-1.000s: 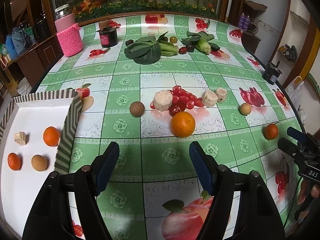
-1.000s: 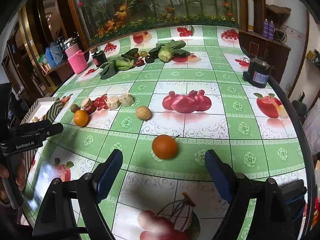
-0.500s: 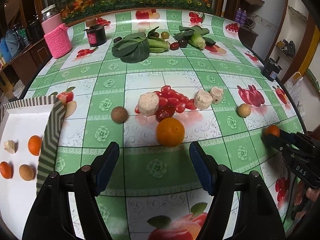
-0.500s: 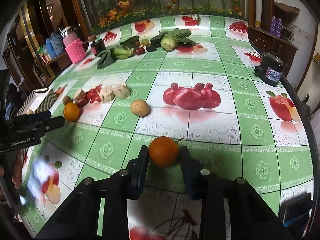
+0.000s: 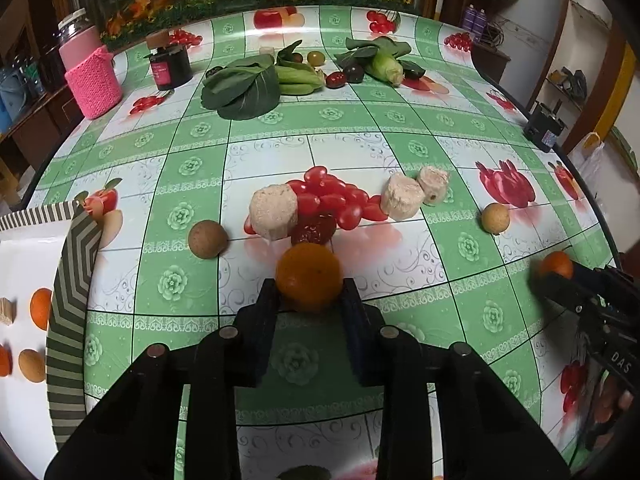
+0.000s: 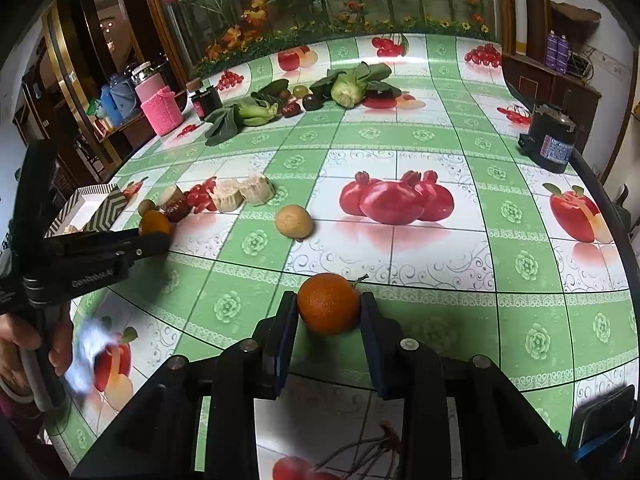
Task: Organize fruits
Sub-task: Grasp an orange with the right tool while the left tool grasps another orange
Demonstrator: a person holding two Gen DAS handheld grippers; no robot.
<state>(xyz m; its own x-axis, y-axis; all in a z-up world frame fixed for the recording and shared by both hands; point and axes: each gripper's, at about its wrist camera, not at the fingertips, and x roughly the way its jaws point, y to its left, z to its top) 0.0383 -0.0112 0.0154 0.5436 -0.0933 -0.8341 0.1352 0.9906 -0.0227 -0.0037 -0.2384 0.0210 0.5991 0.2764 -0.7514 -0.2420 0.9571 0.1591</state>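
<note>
The larger orange (image 5: 309, 276) sits on the bench (image 5: 400, 136) just in front of a dark red wrinkled fruit (image 5: 313, 229), and the left claw (image 5: 309, 304) has just been closing on it: both pads now press its sides, with the fruit between them and resting on the patterned cloth. A second orange (image 6: 328, 309), with a short stem at its upper right, is clamped the same way in the right claw (image 6: 329, 322), whose blue-faced pads touch it on either side (it too sits on the bench, not lifted).

Behind the first orange lie three pale cut chunks (image 5: 273, 211), on top of a print of red tomatoes on the cloth. A brown round fruit (image 5: 207, 239) lies to the left of that group and a yellowish round fruit (image 5: 495, 219) well to its right, roughly between the two claws.

At the left edge stands a white tray (image 5: 74, 280) with a striped rim; inside it show an orange fruit (image 5: 41, 308), a brown one (image 5: 32, 365), part of another orange one at the frame edge, and a pale chunk.

At the far side of the bench lie leafy greens (image 5: 242, 88), a second green bunch (image 5: 384, 65), a few small dark fruits, a dark jar (image 5: 170, 65) and a pink bottle in a knitted sleeve (image 5: 91, 76). A black canister (image 6: 551, 138) stands at the right edge. A hand (image 6: 30, 344) grips the left claw's handle in the right wrist view.
</note>
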